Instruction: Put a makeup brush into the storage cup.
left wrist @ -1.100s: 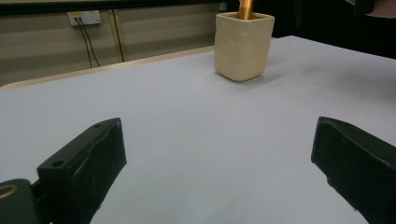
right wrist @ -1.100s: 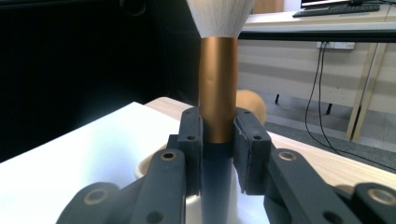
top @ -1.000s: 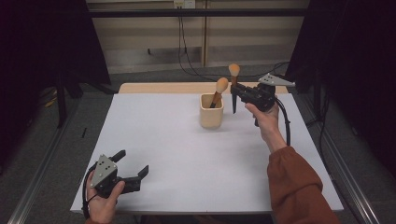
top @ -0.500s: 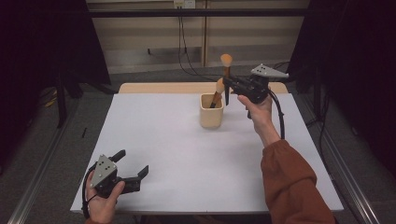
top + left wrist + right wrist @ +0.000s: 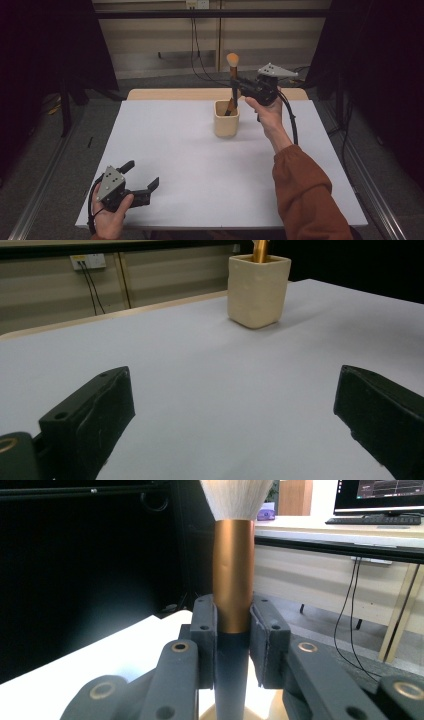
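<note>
In the high view a cream cup (image 5: 226, 120) stands at the table's far middle with one brush (image 5: 229, 106) leaning inside it. My right gripper (image 5: 235, 86) hovers just above and right of the cup, shut on a second brush (image 5: 233, 67) that it holds upright, bristles up. The right gripper view shows its pads (image 5: 204, 630) clamped on the brush (image 5: 233, 575) where the copper ferrule meets the dark handle. My left gripper (image 5: 141, 174) rests at the near left edge, open and holding nothing. From the left gripper view the cup (image 5: 258, 282) stands far ahead of the spread jaws.
A white sheet (image 5: 190, 165) covers the table, with a wooden strip (image 5: 165, 94) along the far edge. Cables hang against the back wall (image 5: 195, 40). Metal rails run along both sides of the table on the floor.
My right gripper has carried the upright brush leftward and a little higher, from right of the cup to over its right rim. The left gripper has stayed put.
</note>
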Action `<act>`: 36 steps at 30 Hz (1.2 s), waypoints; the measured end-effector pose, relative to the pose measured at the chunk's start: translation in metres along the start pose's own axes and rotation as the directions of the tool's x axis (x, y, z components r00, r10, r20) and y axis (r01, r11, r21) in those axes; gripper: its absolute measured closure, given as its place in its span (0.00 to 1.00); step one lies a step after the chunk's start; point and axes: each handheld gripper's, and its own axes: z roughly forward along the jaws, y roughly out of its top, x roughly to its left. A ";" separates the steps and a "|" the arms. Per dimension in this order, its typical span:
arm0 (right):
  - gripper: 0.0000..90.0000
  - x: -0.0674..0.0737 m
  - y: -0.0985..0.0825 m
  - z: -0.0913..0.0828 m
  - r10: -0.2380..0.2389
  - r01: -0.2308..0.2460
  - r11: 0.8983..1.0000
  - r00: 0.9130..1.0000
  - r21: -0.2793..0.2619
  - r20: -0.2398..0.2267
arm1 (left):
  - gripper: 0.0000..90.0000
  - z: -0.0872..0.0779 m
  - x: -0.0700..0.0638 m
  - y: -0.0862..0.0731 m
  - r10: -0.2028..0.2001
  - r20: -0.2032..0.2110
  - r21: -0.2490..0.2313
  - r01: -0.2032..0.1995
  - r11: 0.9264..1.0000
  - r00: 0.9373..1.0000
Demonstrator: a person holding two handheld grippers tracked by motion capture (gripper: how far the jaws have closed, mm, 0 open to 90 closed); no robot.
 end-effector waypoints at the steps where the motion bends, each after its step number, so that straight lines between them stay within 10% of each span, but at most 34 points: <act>1: 0.83 0.001 0.001 0.002 0.000 0.000 1.000 1.000 0.001 -0.001 | 0.03 0.000 0.000 0.000 0.001 -0.002 -0.003 -0.001 1.000 1.000; 36: 0.83 -0.002 -0.029 0.019 0.003 -0.004 0.999 1.000 0.043 0.022 | 0.03 -0.001 0.001 0.000 0.002 -0.002 0.001 -0.002 1.000 1.000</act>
